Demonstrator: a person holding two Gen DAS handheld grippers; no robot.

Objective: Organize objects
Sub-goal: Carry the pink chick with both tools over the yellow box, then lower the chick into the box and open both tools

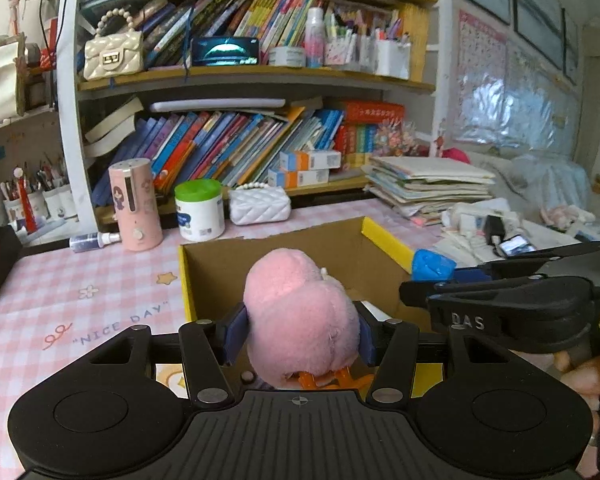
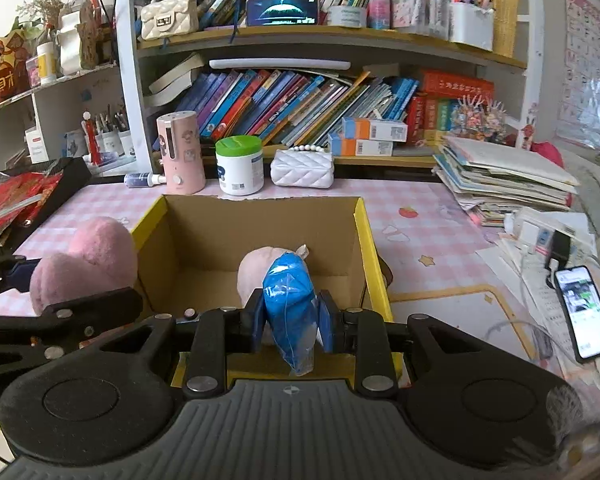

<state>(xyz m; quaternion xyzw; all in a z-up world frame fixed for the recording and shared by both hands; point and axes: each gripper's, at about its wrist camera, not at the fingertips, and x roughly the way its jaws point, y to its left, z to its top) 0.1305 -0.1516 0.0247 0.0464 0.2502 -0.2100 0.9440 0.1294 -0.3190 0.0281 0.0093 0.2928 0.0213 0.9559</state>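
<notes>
My left gripper (image 1: 298,334) is shut on a pink plush toy (image 1: 300,312) with orange feet, held over the near edge of an open cardboard box (image 1: 220,256) with yellow rims. My right gripper (image 2: 290,322) is shut on a blue plastic packet (image 2: 290,304), held above the same box (image 2: 204,232). A second pale pink plush (image 2: 256,270) lies inside the box behind the packet. The left gripper's plush shows in the right wrist view (image 2: 84,264) at the box's left side. The blue packet shows in the left wrist view (image 1: 432,266) at the box's right rim.
The box stands on a pink checked desk mat (image 1: 60,300). Behind it stand a pink dispenser (image 1: 134,204), a green-lidded tub (image 1: 199,210) and a white quilted purse (image 1: 260,204). A book stack (image 1: 428,184) and a phone (image 2: 584,312) lie to the right, with bookshelves behind.
</notes>
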